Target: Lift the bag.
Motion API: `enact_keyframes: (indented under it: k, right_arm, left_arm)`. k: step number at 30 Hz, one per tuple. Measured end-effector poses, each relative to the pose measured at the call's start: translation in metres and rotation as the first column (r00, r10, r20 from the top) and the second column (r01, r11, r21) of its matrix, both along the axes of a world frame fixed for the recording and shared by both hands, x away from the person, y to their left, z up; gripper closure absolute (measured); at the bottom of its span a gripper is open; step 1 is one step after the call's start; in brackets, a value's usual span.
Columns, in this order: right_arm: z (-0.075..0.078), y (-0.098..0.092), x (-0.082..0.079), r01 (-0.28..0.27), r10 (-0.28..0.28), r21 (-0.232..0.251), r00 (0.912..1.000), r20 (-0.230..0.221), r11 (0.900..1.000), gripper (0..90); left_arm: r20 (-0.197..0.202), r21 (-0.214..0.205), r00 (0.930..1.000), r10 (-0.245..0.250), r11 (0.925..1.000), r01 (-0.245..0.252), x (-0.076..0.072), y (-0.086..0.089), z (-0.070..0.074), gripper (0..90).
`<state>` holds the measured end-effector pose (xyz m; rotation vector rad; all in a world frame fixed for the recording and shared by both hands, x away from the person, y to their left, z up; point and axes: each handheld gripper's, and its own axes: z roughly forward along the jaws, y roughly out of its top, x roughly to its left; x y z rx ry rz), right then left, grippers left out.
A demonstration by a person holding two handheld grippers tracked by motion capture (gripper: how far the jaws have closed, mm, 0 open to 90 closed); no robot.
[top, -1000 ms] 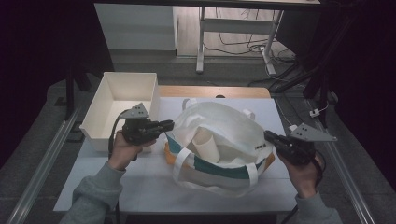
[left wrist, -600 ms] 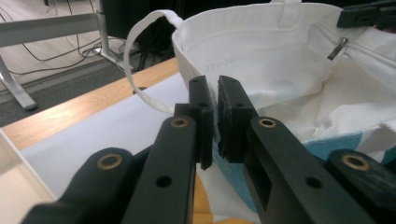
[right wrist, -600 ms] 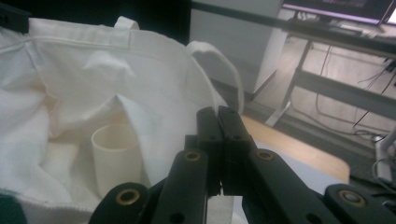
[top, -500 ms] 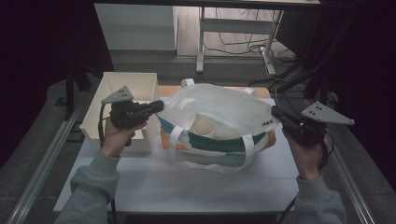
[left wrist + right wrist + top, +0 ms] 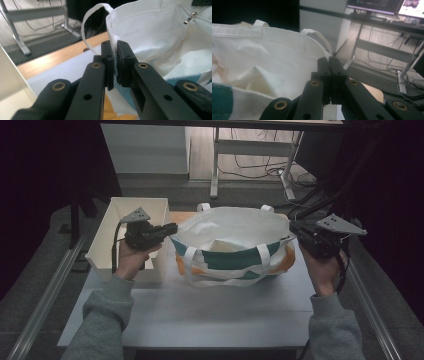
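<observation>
A: Going from the left, what sits beside the bag?

B: A white box (image 5: 107, 245) on the desk (image 5: 200, 310), just left of it. The left tool (image 5: 171, 228) is clamped tight on the left end of the tote bag (image 5: 230, 247)'s rim; in the left gripper view the white cloth edge runs right between its pads.

A: What's different from a second ago?

B: The bag lay slumped and half folded then. Now both hands have drawn apart and risen, so the mouth is pulled wide and the bag stands upright in the middle of the desk.

A: What does that mean for the work?

B: I'd judge the opening-up is nearly done; the bag looks ready to be filled or set down.

A: How does it look?

B: White canvas, teal band, orange near the base, white straps, pale folded cloth inside.

A: And the right side?

B: The right tool (image 5: 293, 231) is fully closed at the rim's right end, apparently pinching it, though the cloth there is hidden
</observation>
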<state>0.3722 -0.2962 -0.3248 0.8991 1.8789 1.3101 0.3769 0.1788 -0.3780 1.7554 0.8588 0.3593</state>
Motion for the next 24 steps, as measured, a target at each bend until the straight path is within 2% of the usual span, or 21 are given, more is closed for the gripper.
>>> enact_keyframes:
  k: [8,12,20,24]
  right_arm:
    - [-0.036,0.007,0.025,0.017,-0.022,-0.053,0.9940,-0.107,0.9984,88.5]
    - [-0.051,0.005,0.034,0.020,-0.029,-0.060,0.9874,-0.155,0.9980,88.5]
    - [-0.065,0.006,0.042,0.023,-0.037,-0.078,0.9801,-0.195,0.9967,88.5]
    - [-0.076,0.007,0.047,0.022,-0.043,-0.095,0.9728,-0.228,0.9952,88.4]
  left_arm:
    - [-0.060,0.056,0.9981,-0.008,0.9984,0.012,0.012,-0.015,-0.019,83.8]
    - [-0.073,0.059,0.9973,-0.010,0.9982,0.015,0.014,-0.018,-0.022,83.6]
    - [-0.082,0.086,0.9966,-0.008,0.9962,0.015,0.015,-0.025,-0.024,82.9]
    - [-0.096,0.099,0.9953,-0.010,0.9949,0.020,0.017,-0.028,-0.027,82.7]
